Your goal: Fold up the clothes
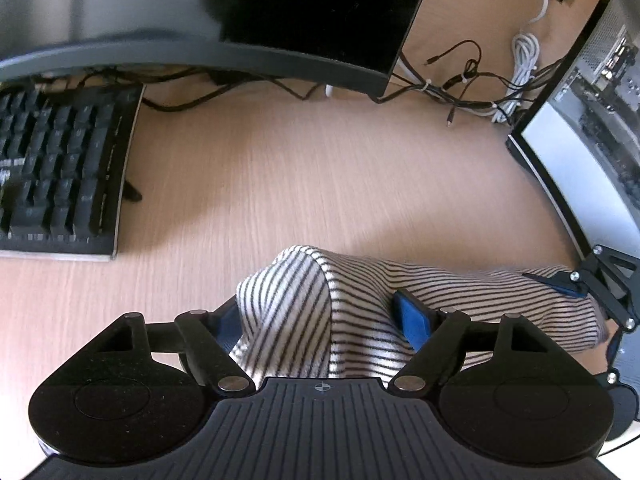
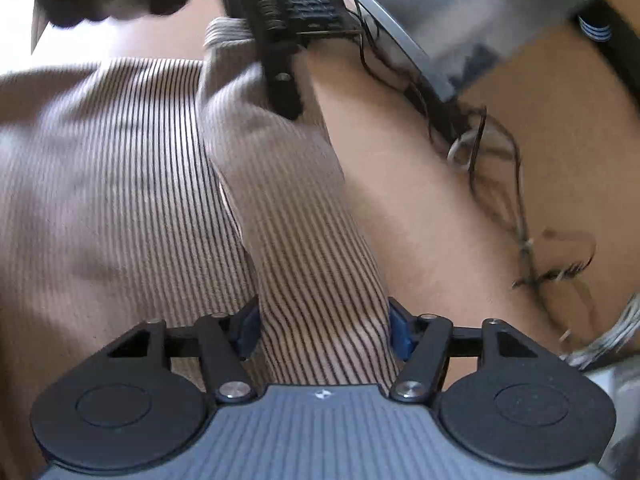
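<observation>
A cream garment with thin dark stripes (image 1: 288, 304) is bunched between the blue pads of my left gripper (image 1: 320, 320), which is shut on it. From there the cloth stretches right to my right gripper (image 1: 588, 312) at the frame's edge. In the right wrist view a sleeve-like fold of the striped garment (image 2: 312, 248) runs between the pads of my right gripper (image 2: 324, 330), shut on it. The rest of the garment spreads to the left. Above it, a black finger (image 2: 282, 80) of the left gripper presses into the cloth. This view is blurred.
The wooden desk (image 1: 300, 176) holds a black keyboard (image 1: 60, 168) at the left and a dark monitor (image 1: 304, 12) at the back. Tangled cables (image 1: 468, 84) lie behind it, and an open computer case (image 1: 592, 128) stands at the right.
</observation>
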